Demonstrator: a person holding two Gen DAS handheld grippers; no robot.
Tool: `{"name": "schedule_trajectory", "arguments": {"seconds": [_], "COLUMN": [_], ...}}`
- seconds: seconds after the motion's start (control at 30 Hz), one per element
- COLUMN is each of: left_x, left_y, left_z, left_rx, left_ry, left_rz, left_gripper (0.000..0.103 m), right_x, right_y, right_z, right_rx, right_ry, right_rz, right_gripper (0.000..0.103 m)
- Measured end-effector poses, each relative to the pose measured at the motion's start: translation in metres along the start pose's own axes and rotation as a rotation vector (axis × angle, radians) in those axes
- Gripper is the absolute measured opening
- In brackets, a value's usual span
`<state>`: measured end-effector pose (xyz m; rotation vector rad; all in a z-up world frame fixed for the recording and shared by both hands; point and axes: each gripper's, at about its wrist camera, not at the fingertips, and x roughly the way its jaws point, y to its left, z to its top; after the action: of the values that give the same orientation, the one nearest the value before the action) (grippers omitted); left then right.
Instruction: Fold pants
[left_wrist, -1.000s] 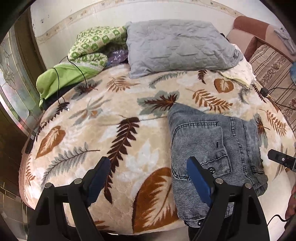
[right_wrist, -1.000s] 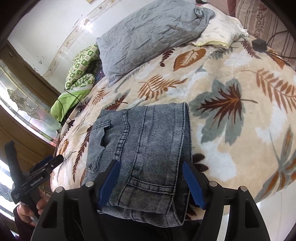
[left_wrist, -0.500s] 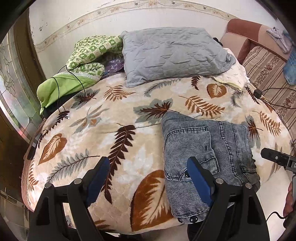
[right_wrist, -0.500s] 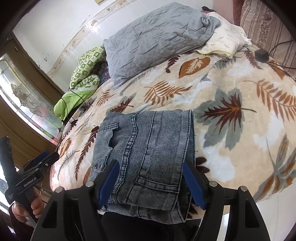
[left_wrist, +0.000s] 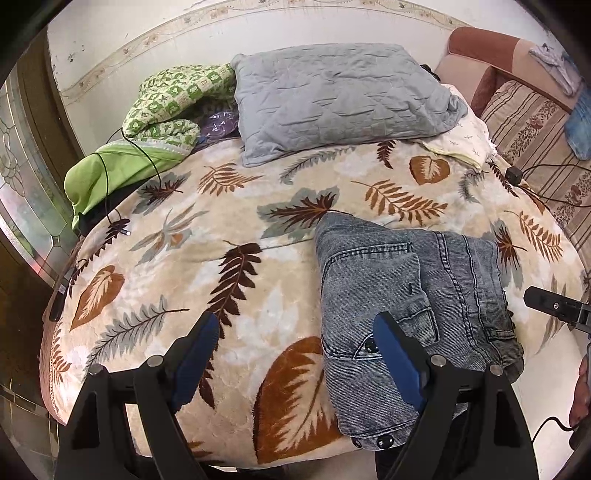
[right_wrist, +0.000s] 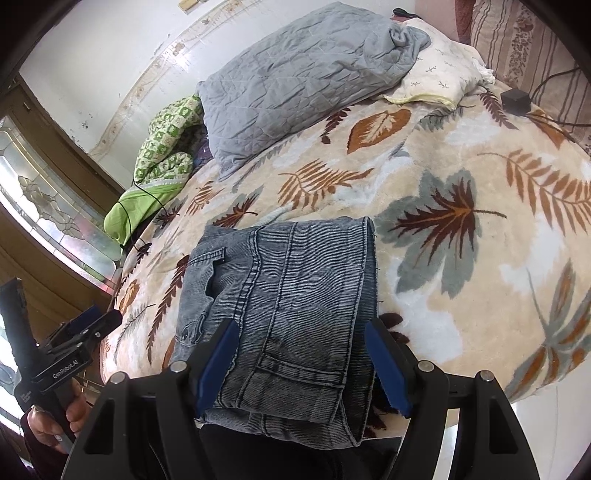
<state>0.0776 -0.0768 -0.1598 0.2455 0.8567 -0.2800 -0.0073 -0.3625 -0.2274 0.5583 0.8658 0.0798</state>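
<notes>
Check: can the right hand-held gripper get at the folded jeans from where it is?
Probably yes. The right hand-held gripper is open, facing the folded jeans at the bed's near edge, with nothing lying between them.

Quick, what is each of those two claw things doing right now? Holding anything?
Left gripper: jaws open, holding nothing, above the blanket.
Right gripper: jaws open, holding nothing, above the folded jeans.
</notes>
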Motion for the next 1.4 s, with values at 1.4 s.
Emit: {"name": "schedule_trajectory", "arguments": {"seconds": [1.4], "left_x": [0.073], "left_y": [-0.009], "left_z": [0.003], "left_rx": [-0.001], "left_ry": [0.124], "left_rz": [-0.049], "left_gripper": [0.086], "right_x": [0.030], "right_y": [-0.019], "right_z": [0.015], "right_rx": [0.031], "right_ry": [0.042], "right_rz": [-0.024], "right_gripper": [0.074]}}
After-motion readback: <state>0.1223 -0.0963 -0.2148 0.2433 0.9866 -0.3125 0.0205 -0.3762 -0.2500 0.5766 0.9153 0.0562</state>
